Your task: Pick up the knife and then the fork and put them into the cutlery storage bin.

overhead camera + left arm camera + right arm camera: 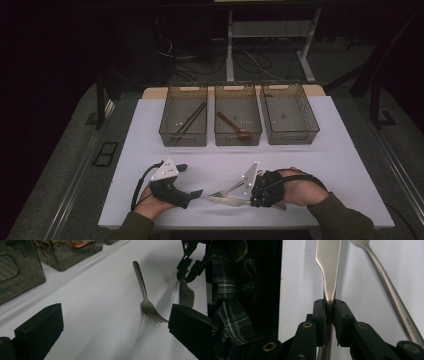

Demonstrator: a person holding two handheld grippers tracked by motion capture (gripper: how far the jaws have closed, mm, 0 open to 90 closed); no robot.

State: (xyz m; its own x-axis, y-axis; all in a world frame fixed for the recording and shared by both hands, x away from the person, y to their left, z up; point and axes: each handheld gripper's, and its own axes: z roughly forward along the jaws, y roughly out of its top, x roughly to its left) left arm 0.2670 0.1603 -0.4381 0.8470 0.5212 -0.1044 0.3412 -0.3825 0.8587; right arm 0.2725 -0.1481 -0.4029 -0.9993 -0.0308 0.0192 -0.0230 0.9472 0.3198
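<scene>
My right gripper [329,312] is shut on the neck of a metal knife [329,270], whose blade points away along the white table. In the high view the knife [227,201] lies low near the front edge, with the right gripper [251,197] at its right end. A metal fork [226,189] lies just behind it, loose on the table. The left gripper view has the fork [146,302] in front of the open left gripper [115,325], tines toward it, nothing between the jaws. In the high view the left gripper [191,180] stands left of the cutlery.
Three clear bins stand in a row at the back: the left bin [170,112] holds black chopsticks [189,121], the middle bin [221,135] a brown spoon [233,126], and the right bin [289,112] nothing. The table's front edge [240,224] is close to both hands.
</scene>
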